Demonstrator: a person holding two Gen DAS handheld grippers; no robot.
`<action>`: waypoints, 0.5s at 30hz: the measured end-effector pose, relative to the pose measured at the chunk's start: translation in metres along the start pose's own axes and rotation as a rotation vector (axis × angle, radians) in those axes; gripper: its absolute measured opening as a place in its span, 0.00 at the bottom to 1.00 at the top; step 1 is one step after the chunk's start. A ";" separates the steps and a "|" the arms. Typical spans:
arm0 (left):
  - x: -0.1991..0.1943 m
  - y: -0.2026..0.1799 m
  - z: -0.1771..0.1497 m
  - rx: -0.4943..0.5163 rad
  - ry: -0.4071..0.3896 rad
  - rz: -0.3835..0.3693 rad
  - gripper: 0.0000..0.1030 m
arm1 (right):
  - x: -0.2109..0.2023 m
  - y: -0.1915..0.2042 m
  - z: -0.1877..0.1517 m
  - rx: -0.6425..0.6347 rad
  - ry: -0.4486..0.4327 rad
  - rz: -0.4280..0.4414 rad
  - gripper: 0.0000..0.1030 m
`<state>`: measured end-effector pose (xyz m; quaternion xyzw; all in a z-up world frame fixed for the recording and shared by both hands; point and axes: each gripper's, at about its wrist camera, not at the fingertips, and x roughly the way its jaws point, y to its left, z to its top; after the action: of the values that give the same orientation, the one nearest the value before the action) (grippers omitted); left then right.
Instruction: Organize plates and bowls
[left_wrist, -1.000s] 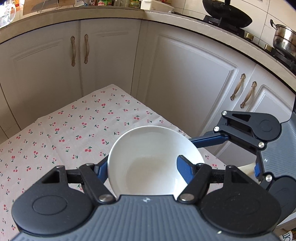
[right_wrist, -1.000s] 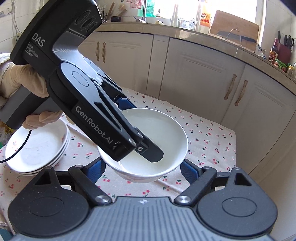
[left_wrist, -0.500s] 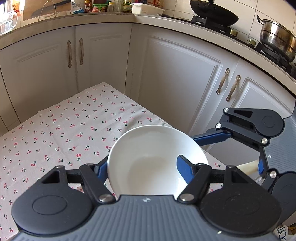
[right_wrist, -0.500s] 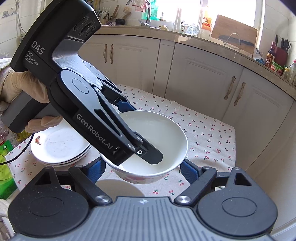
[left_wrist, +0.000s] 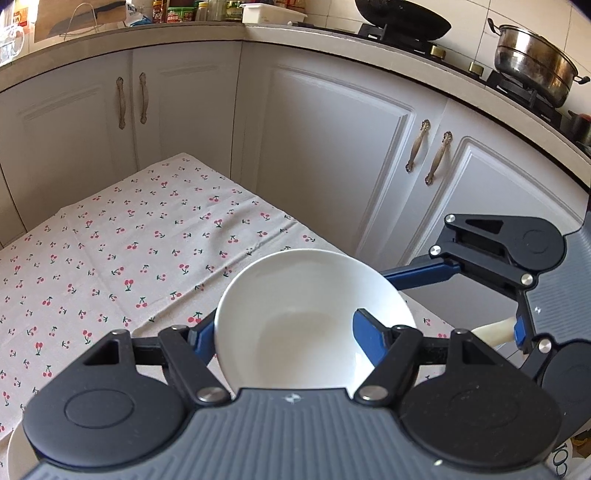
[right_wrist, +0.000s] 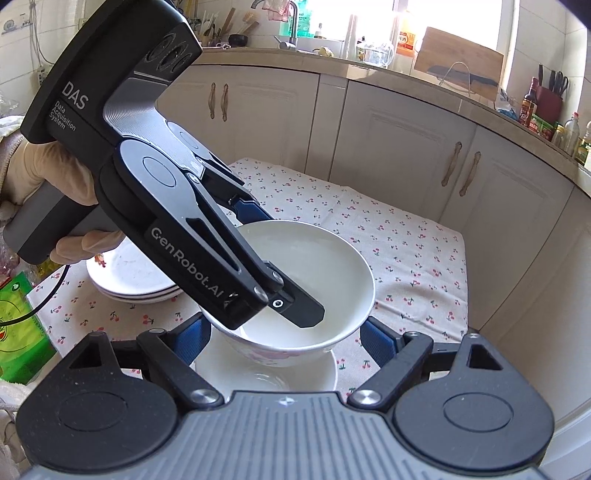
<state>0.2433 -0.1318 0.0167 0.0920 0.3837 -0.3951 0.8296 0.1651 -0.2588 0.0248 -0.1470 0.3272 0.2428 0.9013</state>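
A white bowl (left_wrist: 314, 317) (right_wrist: 314, 280) with a pink flower print is held in the air over the cherry-print tablecloth (left_wrist: 122, 251). My left gripper (left_wrist: 284, 332) is shut on its rim, one finger inside and one outside; the right wrist view shows this grip from the side. My right gripper (right_wrist: 284, 336) is open, its blue pads either side of the bowl without touching it. A second white bowl (right_wrist: 236, 369) stands on the table just beneath the held one. A stack of white plates (right_wrist: 125, 277) lies to the left.
White cabinet doors (left_wrist: 325, 155) close in the table's far and right sides. A green packet (right_wrist: 18, 325) lies at the table's left edge. A counter with a steel pot (left_wrist: 532, 66) and wok runs above. A plate rim (left_wrist: 14, 454) shows at lower left.
Both grippers and the held bowl have moved back and up from the table. The lower bowl has come into the right wrist view. The plate stack now sits farther in.
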 end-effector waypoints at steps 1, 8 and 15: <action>0.001 -0.002 -0.001 0.003 0.003 -0.002 0.71 | -0.001 0.000 -0.002 0.004 0.001 0.000 0.88; 0.010 -0.010 -0.008 0.013 0.020 -0.012 0.71 | -0.002 0.002 -0.015 0.027 0.017 -0.007 0.88; 0.018 -0.014 -0.014 0.015 0.038 -0.017 0.71 | 0.002 0.002 -0.027 0.048 0.032 -0.003 0.88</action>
<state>0.2322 -0.1456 -0.0034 0.1023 0.3970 -0.4031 0.8182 0.1514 -0.2684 0.0032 -0.1296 0.3470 0.2312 0.8996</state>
